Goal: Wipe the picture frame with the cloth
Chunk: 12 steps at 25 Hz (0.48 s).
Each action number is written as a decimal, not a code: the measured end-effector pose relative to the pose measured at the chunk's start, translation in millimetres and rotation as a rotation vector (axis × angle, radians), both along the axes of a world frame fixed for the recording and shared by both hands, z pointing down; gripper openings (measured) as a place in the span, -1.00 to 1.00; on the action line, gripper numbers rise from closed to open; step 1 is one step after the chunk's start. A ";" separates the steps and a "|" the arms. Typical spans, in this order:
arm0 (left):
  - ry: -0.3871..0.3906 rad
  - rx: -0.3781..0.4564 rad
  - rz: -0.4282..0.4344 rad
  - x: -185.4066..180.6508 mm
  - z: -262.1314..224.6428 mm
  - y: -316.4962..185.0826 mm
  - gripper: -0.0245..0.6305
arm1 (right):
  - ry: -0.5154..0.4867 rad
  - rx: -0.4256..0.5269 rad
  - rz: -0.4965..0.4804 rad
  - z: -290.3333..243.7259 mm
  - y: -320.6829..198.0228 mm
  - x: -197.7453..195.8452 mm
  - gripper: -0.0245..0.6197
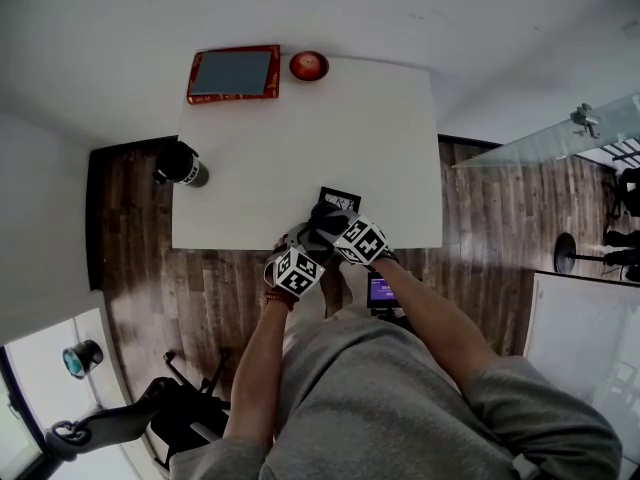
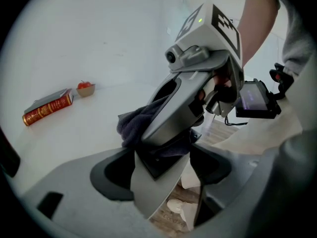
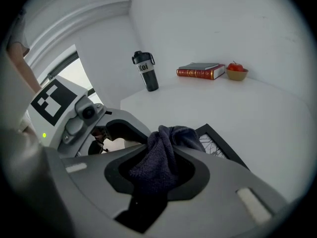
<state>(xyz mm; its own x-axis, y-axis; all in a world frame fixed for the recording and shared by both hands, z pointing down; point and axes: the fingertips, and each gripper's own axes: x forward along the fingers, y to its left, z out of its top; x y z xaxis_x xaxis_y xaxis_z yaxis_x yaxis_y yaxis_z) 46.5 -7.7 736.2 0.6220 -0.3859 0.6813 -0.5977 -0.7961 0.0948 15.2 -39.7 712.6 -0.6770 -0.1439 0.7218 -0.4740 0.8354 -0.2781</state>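
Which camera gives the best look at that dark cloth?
The right gripper view: the cloth fills the middle, pinched in the right gripper. The left gripper view shows only a bunch of it behind that gripper's body, over the picture frame. In the head view it is too small and covered to make out.
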 end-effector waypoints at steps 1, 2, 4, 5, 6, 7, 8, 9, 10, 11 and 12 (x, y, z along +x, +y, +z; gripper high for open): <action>-0.001 0.000 0.000 -0.1 0.4 0.3 0.16 | -0.001 -0.009 0.000 0.5 1.4 -0.1 -0.60; -0.001 0.001 -0.001 -0.3 1.0 0.3 0.16 | -0.002 -0.018 -0.001 0.9 2.5 -0.4 -0.60; -0.002 0.005 -0.001 -0.5 1.4 -0.5 0.16 | -0.006 -0.037 -0.006 1.0 4.0 -1.1 -0.60; -0.002 0.005 -0.001 -0.2 1.2 -0.6 0.16 | -0.010 -0.046 -0.009 0.8 4.7 -1.3 -0.60; -0.002 0.005 -0.001 0.0 0.8 -0.5 0.16 | -0.013 -0.054 -0.011 0.5 5.6 -1.5 -0.60; -0.001 0.003 -0.001 0.2 0.4 0.1 0.16 | -0.017 -0.062 -0.011 0.2 6.7 -1.5 -0.60; -0.002 0.001 -0.001 0.2 0.2 0.7 0.16 | -0.021 -0.069 -0.010 0.0 7.8 -1.6 -0.60; -0.002 -0.001 -0.001 0.1 0.2 1.0 0.16 | -0.025 -0.077 -0.007 -0.3 8.6 -1.7 -0.60; -0.002 -0.001 -0.001 0.0 0.0 0.8 0.16 | -0.030 -0.085 -0.005 -0.4 9.1 -1.9 -0.60; -0.002 0.000 0.000 -0.1 -0.2 0.4 0.16 | -0.034 -0.093 -0.004 -0.5 9.8 -2.1 -0.60; -0.001 0.000 0.001 -0.1 -0.4 0.4 0.16 | -0.039 -0.103 -0.003 -0.6 10.8 -2.2 -0.60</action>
